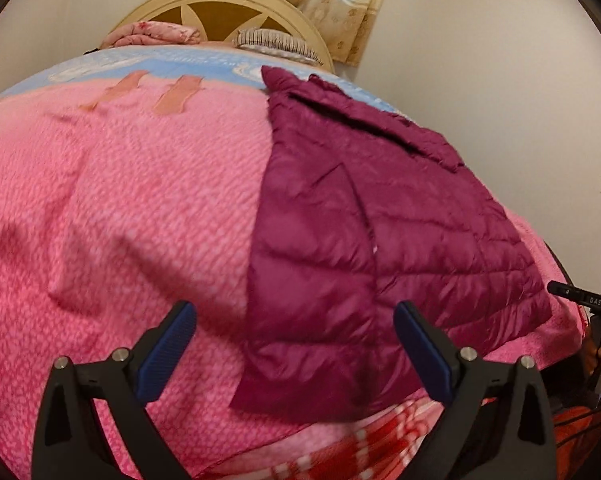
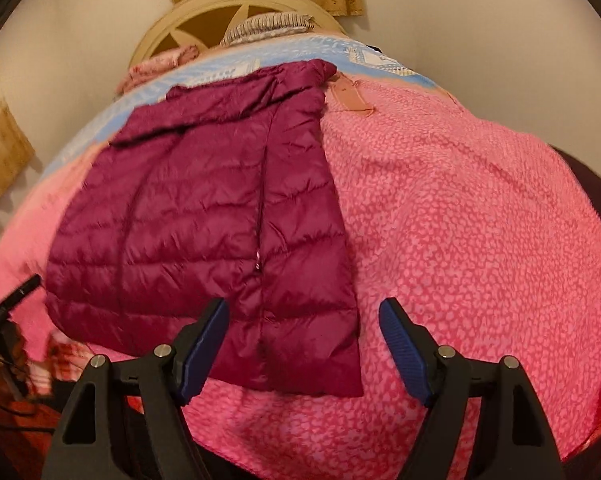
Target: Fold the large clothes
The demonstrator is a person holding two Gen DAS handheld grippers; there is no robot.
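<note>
- Presently on record: one maroon quilted jacket (image 1: 380,216), lying flat on the pink blanket (image 1: 120,200) that covers the bed, its hem toward the near edge and its collar end toward the headboard (image 1: 220,4).
- Condition of item: sides appear already turned in over the body. One panel lies folded lengthwise across the front, with a straight seam running from collar to hem; no sleeve hangs loose at either side. Outline is a long, roughly rectangular strip, slightly wider at the hem.
- Work judged done: the lengthwise folds, going by the narrow shape.
- Work judged left: the crosswise fold or folds, bringing hem toward collar or collar toward hem, to make a compact bundle. Some smoothing of the puffed quilting may also be wanted.
- Left gripper (image 1: 296,344): jaws spread wide, nothing between the pads, hovering above the hem's left corner region; not touching the cloth as far as can be seen.
- Right gripper (image 2: 304,344): jaws likewise apart and empty, poised over the hem's right corner, clear of the fabric.
- Placement of both tools suggests the hem corners are the next hold, though neither is taken yet.
- Other items: folded bedding and a striped pillow (image 1: 272,40) by the headboard, well apart from the jacket.
</note>
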